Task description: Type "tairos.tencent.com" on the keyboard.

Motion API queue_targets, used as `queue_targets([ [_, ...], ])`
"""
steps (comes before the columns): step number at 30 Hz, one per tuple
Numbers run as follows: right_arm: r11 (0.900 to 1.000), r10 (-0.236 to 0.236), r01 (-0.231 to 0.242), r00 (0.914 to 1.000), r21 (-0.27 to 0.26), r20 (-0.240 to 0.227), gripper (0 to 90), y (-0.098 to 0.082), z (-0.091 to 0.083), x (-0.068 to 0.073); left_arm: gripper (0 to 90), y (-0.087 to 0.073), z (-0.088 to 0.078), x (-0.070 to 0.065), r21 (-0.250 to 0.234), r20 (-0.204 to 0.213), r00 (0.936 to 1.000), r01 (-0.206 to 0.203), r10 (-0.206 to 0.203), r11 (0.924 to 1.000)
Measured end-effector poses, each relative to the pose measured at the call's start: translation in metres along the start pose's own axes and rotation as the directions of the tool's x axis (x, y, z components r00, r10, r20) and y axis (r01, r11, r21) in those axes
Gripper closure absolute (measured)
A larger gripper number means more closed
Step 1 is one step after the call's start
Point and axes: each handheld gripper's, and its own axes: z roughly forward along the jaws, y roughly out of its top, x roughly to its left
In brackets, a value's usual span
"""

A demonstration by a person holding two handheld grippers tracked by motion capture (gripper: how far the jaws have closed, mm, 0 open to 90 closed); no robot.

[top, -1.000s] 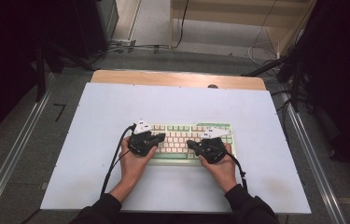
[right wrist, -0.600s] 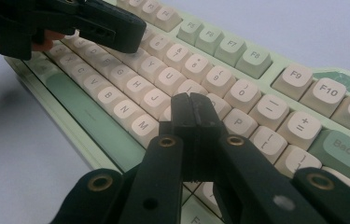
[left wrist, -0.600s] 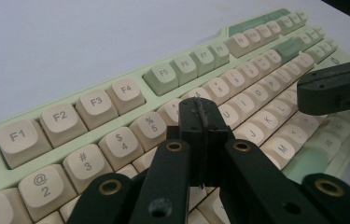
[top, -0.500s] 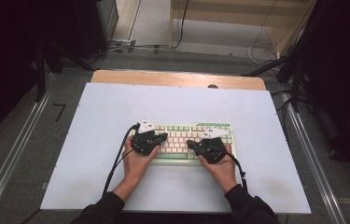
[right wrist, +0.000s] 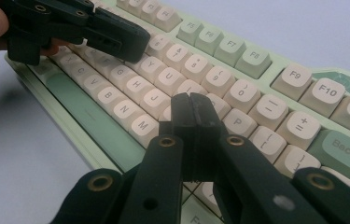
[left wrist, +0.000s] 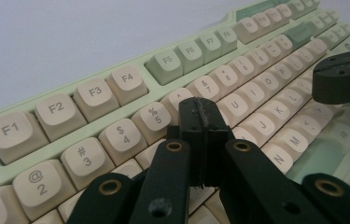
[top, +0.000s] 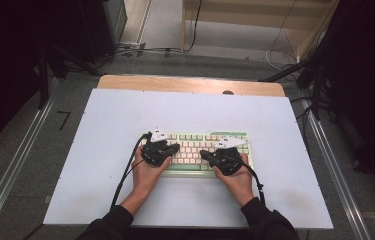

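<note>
A pale green keyboard (top: pixel 195 142) with cream keys lies on the white table top (top: pixel 125 115), near the front middle. My left gripper (top: pixel 176 148) hovers over its left half, jaws shut with nothing between them. In the left gripper view its tips (left wrist: pixel 200 112) sit just above the number row near the 5 key of the keyboard (left wrist: pixel 93 93). My right gripper (top: pixel 203 154) is over the right half, also shut and empty. Its tips (right wrist: pixel 193 109) hang low over the keys near J and M of the keyboard (right wrist: pixel 238 56). The two grippers point toward each other.
The other gripper shows in each gripper view: the right one (left wrist: pixel 345 81) and the left one (right wrist: pixel 116 37). Black cables (top: pixel 125 175) trail off both grippers toward the person. A wooden strip (top: pixel 190 84) edges the table's far side; metal rails (top: pixel 325 150) run along its flanks.
</note>
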Motion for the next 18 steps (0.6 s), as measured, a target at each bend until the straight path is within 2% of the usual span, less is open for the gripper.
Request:
queue_targets([
  [2,1.000,-0.002,0.002,1.0000,-0.001,-0.001,88.1,0.000,0.000,0.000,90.0,0.000,-0.001,0.000,-0.001,-0.001,1.0000,0.000,0.000,1.0000],
  [7,1.000,-0.001,0.001,1.0000,-0.002,-0.001,88.1,0.000,-0.001,0.000,90.0,0.003,-0.008,0.000,-0.042,0.003,1.0000,0.007,-0.007,0.9991],
  [18,1.000,-0.001,0.001,1.0000,-0.006,0.000,88.1,0.000,-0.002,0.000,90.0,0.000,-0.021,0.009,-0.062,0.008,0.9992,0.040,-0.039,0.9973],
])
